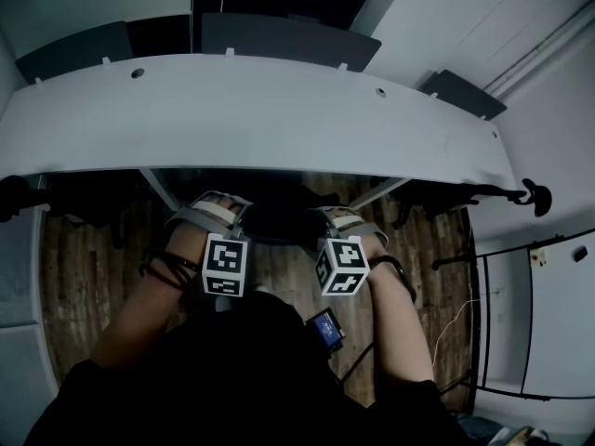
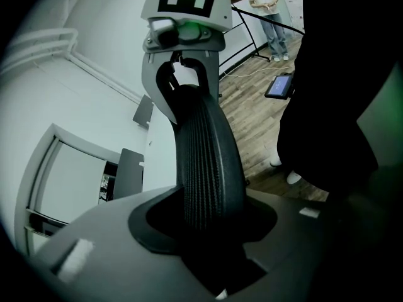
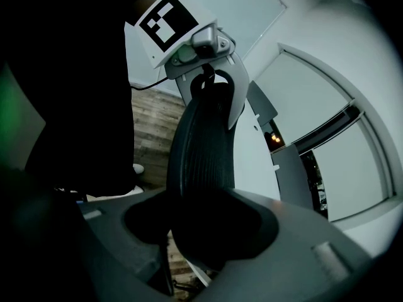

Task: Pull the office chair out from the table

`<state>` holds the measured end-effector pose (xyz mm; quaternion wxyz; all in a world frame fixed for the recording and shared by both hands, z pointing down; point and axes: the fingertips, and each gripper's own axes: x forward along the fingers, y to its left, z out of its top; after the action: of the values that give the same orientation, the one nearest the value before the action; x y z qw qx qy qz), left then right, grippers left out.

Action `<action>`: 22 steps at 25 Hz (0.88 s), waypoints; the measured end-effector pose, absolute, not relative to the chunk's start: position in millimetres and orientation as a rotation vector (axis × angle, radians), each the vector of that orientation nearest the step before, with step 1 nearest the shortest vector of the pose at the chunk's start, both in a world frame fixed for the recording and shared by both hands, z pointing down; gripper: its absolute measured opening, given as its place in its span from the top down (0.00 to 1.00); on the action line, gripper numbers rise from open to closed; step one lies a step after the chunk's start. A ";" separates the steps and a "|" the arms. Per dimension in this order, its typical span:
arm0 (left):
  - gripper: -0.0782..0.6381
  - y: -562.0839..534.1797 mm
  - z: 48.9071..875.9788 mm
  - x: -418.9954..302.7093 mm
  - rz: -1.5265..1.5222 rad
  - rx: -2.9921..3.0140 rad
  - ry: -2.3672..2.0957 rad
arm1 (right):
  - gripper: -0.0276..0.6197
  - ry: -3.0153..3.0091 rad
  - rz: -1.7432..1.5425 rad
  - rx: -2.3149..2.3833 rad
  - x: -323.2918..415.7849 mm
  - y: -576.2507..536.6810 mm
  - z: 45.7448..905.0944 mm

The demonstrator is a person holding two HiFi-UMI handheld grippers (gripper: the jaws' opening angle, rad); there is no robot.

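Holds the top edge of the black mesh-backed office chair (image 2: 204,162) in the left claw (image 2: 208,228), jaws part-closed and pressed onto the mesh. Holds the same edge in the right claw (image 3: 201,231), likewise clamped, a little further along. Places the chair directly ahead of and under both claws, mostly hidden beneath the white curved surface (image 1: 260,110) just beyond the claw tips. Reads the edge's long axis as running claw to claw, crosswise to the pull. Finds neither hand nearer. Judges the coming move as a straight, even draw back toward the body, over the wood-plank floor (image 1: 84,268), away from the surface. Expects skew from any uneven pull.
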<state>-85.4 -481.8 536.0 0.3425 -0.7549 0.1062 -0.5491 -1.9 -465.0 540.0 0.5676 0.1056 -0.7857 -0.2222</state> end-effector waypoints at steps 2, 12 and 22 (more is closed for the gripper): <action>0.62 -477.2 536.7 -86.2 -1.429 -1.945 0.276 | 0.63 -1.831 -0.527 0.264 -1.3 -460.6 542.1; 0.61 -428.7 537.9 -74.3 -1.434 -1.936 0.308 | 0.62 -1.831 -0.508 0.271 9.2 -410.5 542.0; 0.61 -331.3 533.6 -43.5 -1.397 -1.924 0.395 | 0.61 -1.891 -0.495 0.196 30.7 -307.0 532.3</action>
<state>-43.5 -331.3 533.6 0.3576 -0.7453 0.1532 -0.5414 30.7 -307.0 532.3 0.5551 0.0829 -0.8007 -0.2094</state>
